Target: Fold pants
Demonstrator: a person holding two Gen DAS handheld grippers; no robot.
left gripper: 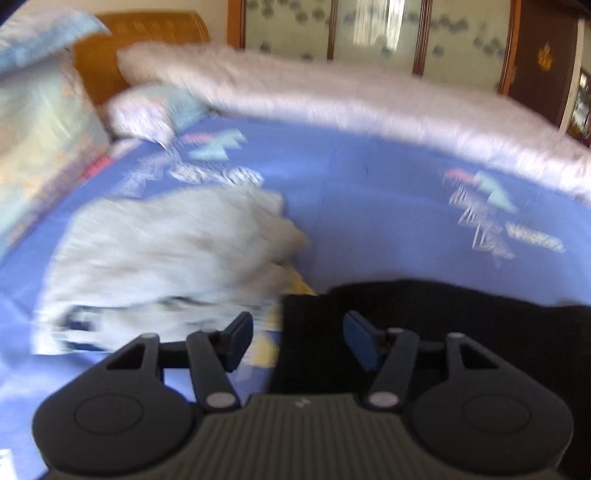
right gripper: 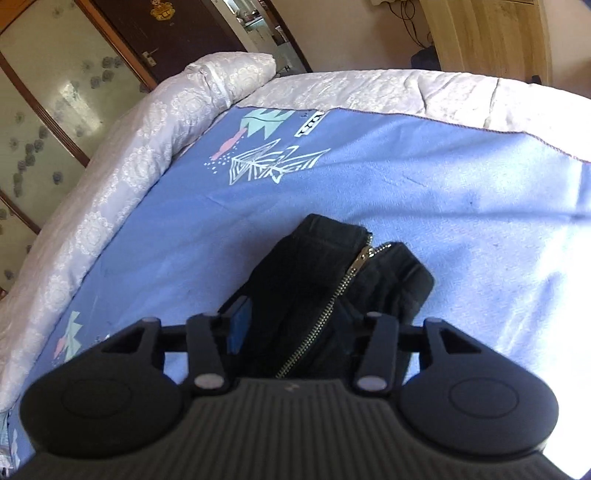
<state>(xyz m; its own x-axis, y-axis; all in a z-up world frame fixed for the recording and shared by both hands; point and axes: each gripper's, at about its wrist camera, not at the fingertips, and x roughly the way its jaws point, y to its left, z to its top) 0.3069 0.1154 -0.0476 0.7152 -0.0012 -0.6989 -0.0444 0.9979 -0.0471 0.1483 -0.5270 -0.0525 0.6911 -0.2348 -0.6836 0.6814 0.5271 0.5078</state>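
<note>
The black pants lie bunched on the blue bedsheet, with a silver zipper running down the middle of the fold. My right gripper stands open astride them: the blue left pad sits beside the fabric, and the right finger is partly hidden by it. In the left wrist view, which is blurred, the black pants spread under and to the right of my left gripper. That gripper is open, with nothing pinched between its pads.
A pale grey garment heap lies left of the pants, with something yellow at its edge. Pillows and a wooden headboard stand at the far left. A rolled white quilt borders the sheet, with wardrobe doors behind.
</note>
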